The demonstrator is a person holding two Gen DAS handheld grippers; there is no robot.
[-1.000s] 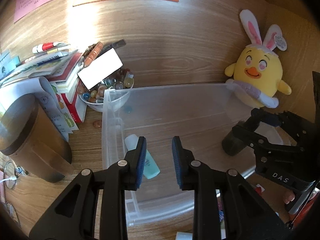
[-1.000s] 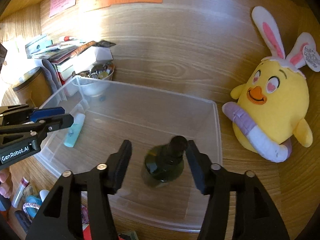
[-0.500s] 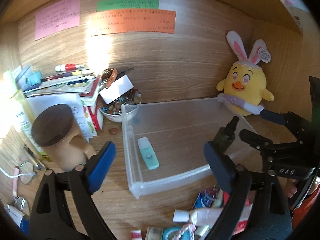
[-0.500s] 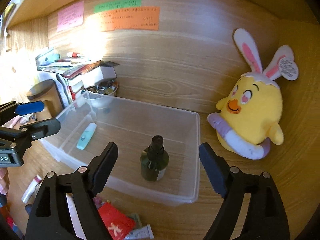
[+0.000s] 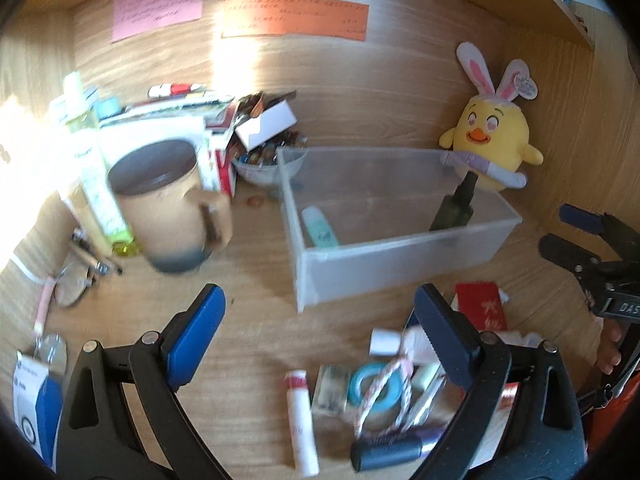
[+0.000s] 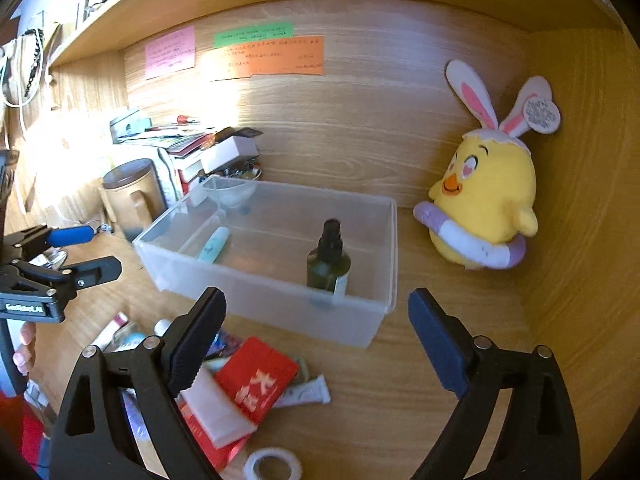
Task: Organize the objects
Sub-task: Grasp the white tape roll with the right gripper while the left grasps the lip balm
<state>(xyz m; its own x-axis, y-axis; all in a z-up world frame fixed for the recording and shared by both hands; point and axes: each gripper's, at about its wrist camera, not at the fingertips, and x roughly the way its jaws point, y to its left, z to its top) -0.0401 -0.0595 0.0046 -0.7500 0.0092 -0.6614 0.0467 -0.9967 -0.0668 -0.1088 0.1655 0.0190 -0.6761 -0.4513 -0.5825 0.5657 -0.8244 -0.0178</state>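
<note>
Bottle (image 6: 329, 258) upright in bin (image 6: 352, 322)

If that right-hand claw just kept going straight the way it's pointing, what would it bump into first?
Probably the near wall of the clear plastic bin, which lies ahead of the open right gripper. The dark green spray bottle stands just behind that wall. Depth is uncertain.
</note>
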